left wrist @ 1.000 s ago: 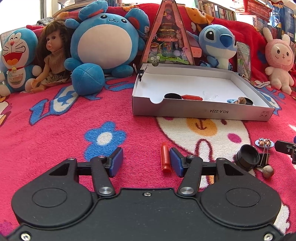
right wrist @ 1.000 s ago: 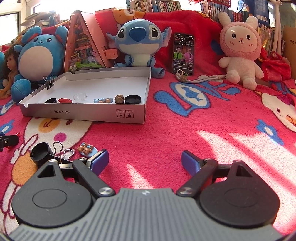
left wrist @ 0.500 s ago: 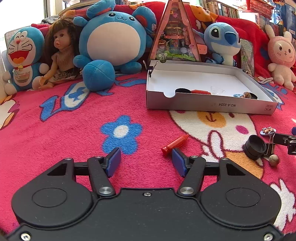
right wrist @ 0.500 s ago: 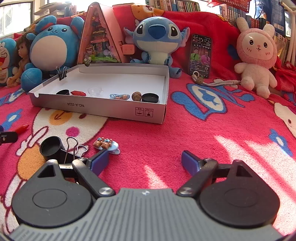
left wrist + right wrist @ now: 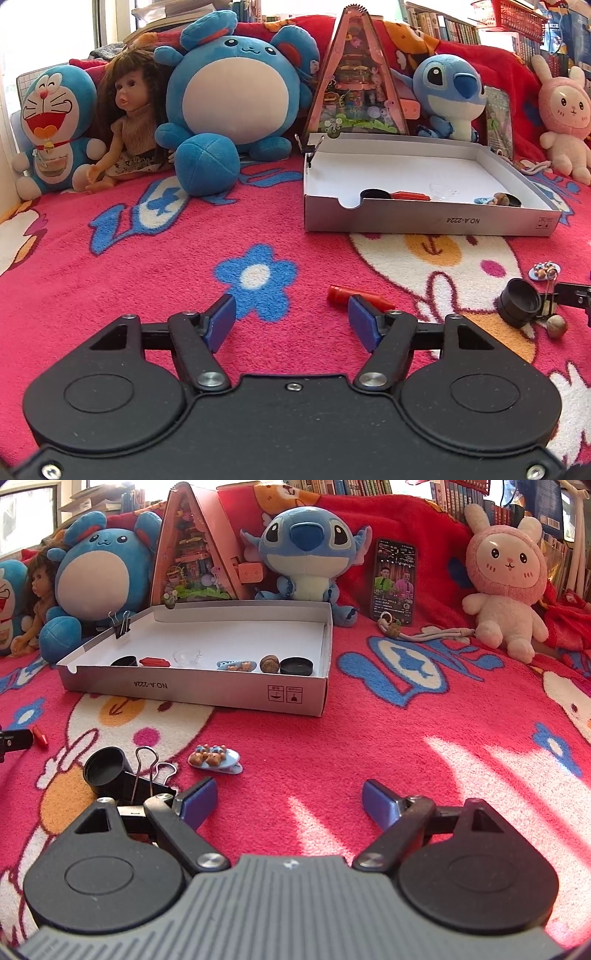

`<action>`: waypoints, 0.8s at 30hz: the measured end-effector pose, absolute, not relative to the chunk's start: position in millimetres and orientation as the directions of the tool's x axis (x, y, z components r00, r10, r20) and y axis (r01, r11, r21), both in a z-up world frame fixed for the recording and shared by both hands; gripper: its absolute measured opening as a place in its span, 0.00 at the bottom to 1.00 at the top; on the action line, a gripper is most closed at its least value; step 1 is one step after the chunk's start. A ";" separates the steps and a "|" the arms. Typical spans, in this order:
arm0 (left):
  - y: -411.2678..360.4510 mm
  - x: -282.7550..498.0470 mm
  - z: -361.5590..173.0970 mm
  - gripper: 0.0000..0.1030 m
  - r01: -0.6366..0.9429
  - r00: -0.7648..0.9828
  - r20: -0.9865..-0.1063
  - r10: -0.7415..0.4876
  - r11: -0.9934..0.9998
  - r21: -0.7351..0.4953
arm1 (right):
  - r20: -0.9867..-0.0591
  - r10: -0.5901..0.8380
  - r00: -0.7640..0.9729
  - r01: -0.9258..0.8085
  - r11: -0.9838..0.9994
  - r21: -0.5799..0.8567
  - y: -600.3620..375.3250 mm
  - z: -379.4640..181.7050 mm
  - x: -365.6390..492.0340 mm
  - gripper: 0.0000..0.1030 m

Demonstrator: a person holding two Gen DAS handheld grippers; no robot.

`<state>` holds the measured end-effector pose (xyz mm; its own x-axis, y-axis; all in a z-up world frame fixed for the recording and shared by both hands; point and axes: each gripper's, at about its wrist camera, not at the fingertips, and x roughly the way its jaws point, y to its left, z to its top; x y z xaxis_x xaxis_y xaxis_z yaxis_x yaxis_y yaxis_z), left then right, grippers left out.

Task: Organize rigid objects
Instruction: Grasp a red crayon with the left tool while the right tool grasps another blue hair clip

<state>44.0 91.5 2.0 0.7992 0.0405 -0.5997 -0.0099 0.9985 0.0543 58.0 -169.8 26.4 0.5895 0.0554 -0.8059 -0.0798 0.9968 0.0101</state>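
The far cardboard box (image 5: 229,698) already holds several small pieces, while on the near blanket (image 5: 110,280) wait a black cap (image 5: 103,770), binder clip (image 5: 147,775), bear hairclip (image 5: 214,760) and red crayon (image 5: 341,294), my left fingers (image 5: 291,323) opening empty beside it, right fingers (image 5: 290,799) spread empty.

Left gripper (image 5: 291,321): jaws opening, nothing between them, bare blanket (image 5: 129,280) ahead and to its left, free lane up to the plush row. Red crayon (image 5: 341,294) lies just past its right finger, touching or nearly. Further right: black cap (image 5: 519,301) and nut (image 5: 556,326), clustered.

Right gripper (image 5: 288,803): jaws wide, gap empty, open blanket ahead and to the right. Binder clip (image 5: 147,775) and the cap crowd its left finger; bear hair clip (image 5: 214,760) just ahead-left.

Cardboard box (image 5: 229,692) blocks the far-left path; its near wall needs clearing from above. Big blue plush (image 5: 236,96), Stitch plush (image 5: 306,554) and pink bunny (image 5: 506,576) wall off the back.
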 end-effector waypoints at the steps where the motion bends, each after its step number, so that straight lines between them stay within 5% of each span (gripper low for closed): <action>1: 88.5 42.1 2.7 0.64 0.005 0.803 -0.596 0.030 0.998 0.058 | -0.804 0.066 0.590 -0.084 0.996 0.020 -168.0 26.8 58.5 0.89; 13: 58.1 43.5 -1.6 0.64 0.111 0.819 -0.573 -0.043 0.990 0.085 | -0.769 0.097 0.631 -0.088 0.995 0.053 -142.8 24.5 62.1 0.72; 22: 62.6 48.9 -6.2 0.36 0.137 0.797 -0.595 -0.099 0.990 0.018 | -0.750 0.110 0.652 -0.103 0.993 0.056 -132.1 22.6 61.6 0.51; 24: 61.8 48.4 -5.8 0.22 0.137 0.800 -0.592 -0.095 0.990 0.026 | -0.749 0.110 0.653 -0.105 0.993 0.054 -129.7 21.7 61.5 0.46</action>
<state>48.4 61.8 -5.8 0.8004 -0.0954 -0.5918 0.1371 0.9902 0.0259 61.5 -129.7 21.7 0.6529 0.1099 -0.7494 -0.1050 0.9930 0.0540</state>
